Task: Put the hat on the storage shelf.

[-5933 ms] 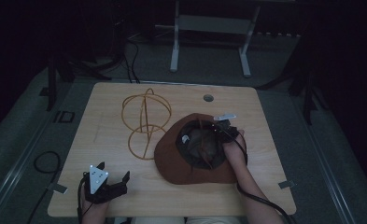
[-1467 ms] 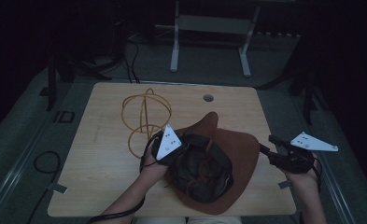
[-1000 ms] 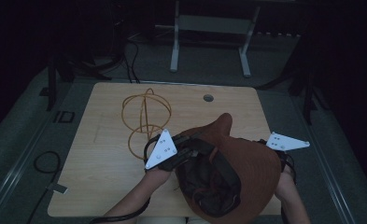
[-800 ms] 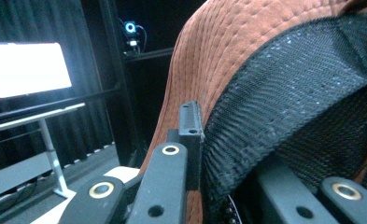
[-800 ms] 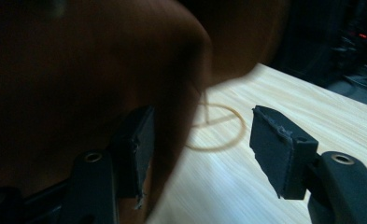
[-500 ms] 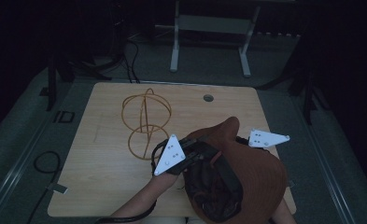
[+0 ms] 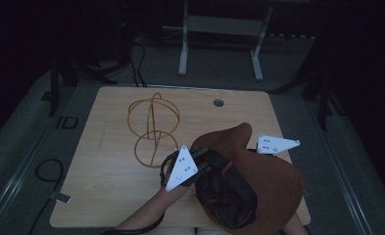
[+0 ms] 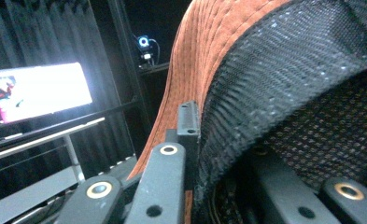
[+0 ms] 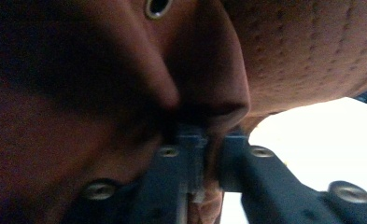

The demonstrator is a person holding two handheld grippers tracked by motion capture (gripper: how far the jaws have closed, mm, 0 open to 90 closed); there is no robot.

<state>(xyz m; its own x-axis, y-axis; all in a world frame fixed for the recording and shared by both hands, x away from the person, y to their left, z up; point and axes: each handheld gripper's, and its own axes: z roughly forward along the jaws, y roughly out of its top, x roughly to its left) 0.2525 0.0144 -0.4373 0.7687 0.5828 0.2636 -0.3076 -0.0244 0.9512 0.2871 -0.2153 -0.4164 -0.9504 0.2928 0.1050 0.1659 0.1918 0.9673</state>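
Rust-brown suede hat with black mesh lining (image 7: 273,186) hangs off the surface between both tongs: left tongs (image 8: 190,140) clamp its rim, right tongs (image 9: 209,144) pinch a fold. Soft, light, floppy; grip brim edges.

The left gripper (image 7: 200,169) is black with a grey three-cornered plate on top, dotted with small holes. The right gripper (image 7: 258,147) has the same plate. Their black jaws have round brass and silver screws. A dark band circles the left wrist.
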